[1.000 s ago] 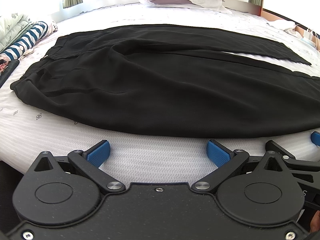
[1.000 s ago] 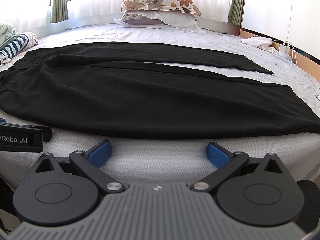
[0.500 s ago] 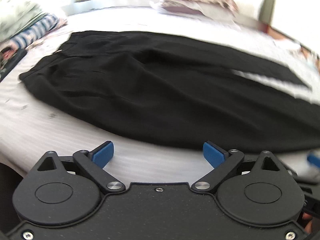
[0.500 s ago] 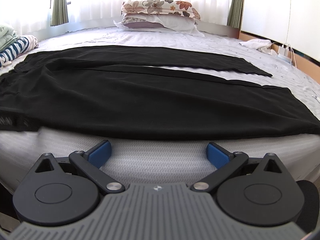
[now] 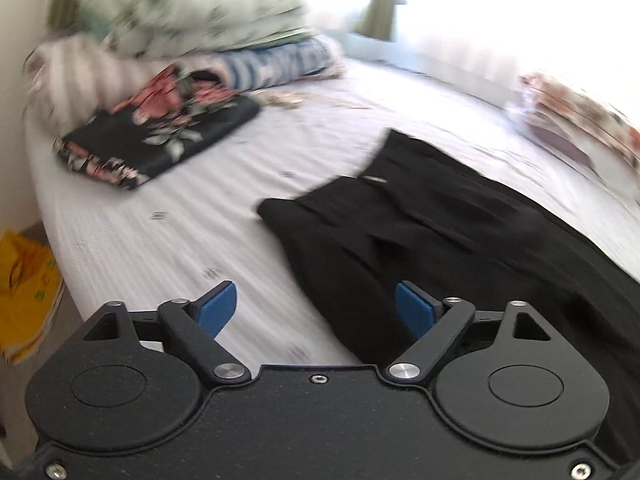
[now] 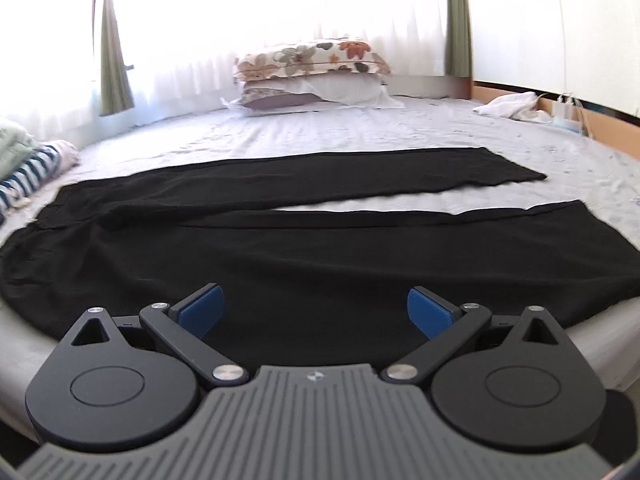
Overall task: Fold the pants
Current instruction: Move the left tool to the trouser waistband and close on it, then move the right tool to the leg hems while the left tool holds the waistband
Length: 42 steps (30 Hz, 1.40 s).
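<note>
Black pants lie spread flat on the white bed, waist to the left, both legs running right with a gap between them. My right gripper is open and empty, over the near leg's front edge. In the blurred left wrist view the pants' waist end lies ahead and to the right. My left gripper is open and empty, straddling the near edge of the pants close to the waist corner.
Folded clothes lie at the bed's left end: a dark floral piece, striped cloth and pale bedding. Floral pillows sit at the far side. A white cloth lies far right. A yellow item is on the floor.
My left gripper has swung left toward the waist end, with blur. My right gripper has moved forward over the near leg. Both jaws stay open.
</note>
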Each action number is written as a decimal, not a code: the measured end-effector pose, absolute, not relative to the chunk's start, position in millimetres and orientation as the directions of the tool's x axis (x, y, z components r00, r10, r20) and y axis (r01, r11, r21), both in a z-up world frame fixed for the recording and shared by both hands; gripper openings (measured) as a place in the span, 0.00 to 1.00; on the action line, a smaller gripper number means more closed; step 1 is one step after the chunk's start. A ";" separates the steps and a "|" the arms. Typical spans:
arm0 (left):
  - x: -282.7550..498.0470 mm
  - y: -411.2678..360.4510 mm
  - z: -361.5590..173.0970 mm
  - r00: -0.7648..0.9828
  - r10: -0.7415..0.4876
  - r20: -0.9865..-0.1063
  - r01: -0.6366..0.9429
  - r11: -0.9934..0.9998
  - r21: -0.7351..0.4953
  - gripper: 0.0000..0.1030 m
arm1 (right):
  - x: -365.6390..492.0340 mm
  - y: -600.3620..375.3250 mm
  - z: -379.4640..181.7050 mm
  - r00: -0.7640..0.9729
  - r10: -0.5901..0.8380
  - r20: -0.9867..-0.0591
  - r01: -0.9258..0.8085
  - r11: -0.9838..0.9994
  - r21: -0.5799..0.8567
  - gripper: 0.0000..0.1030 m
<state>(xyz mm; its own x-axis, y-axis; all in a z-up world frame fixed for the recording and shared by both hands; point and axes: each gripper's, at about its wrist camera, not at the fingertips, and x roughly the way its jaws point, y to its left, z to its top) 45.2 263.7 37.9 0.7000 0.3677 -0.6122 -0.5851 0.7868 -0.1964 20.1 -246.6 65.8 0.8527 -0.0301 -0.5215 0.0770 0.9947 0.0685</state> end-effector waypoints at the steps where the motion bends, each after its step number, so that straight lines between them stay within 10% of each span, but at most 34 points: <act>1: 50.7 273.9 34.0 0.691 0.372 -0.620 -0.603 0.770 -0.210 0.79 | 25.2 -250.5 65.3 0.849 -0.047 -0.526 0.093 0.994 0.061 1.00; 14: 101.8 300.4 -4.4 0.691 0.417 -0.590 -0.655 0.707 -0.267 0.81 | 29.4 -235.7 55.5 0.842 0.106 -0.529 -0.071 0.994 0.087 1.00; 17: 101.0 296.7 -0.7 0.680 0.435 -0.590 -0.662 0.710 -0.240 0.22 | 31.1 -210.9 51.6 0.826 0.209 -0.524 -0.169 0.978 0.124 1.00; 20: 91.6 298.9 6.2 0.711 0.422 -0.563 -0.648 0.704 -0.291 0.09 | 32.3 -184.2 48.4 0.809 0.261 -0.527 -0.242 0.965 0.106 0.99; 35: 10.6 301.2 55.7 0.762 0.474 -0.441 -0.634 0.682 -0.363 0.07 | 26.1 -197.3 47.9 0.798 0.197 -0.569 -0.159 0.980 0.116 0.93; 42: 22.9 312.5 29.6 0.677 0.490 -0.549 -0.705 0.646 -0.292 0.07 | 19.8 -249.8 48.2 0.813 0.039 -0.580 0.028 0.994 0.106 0.93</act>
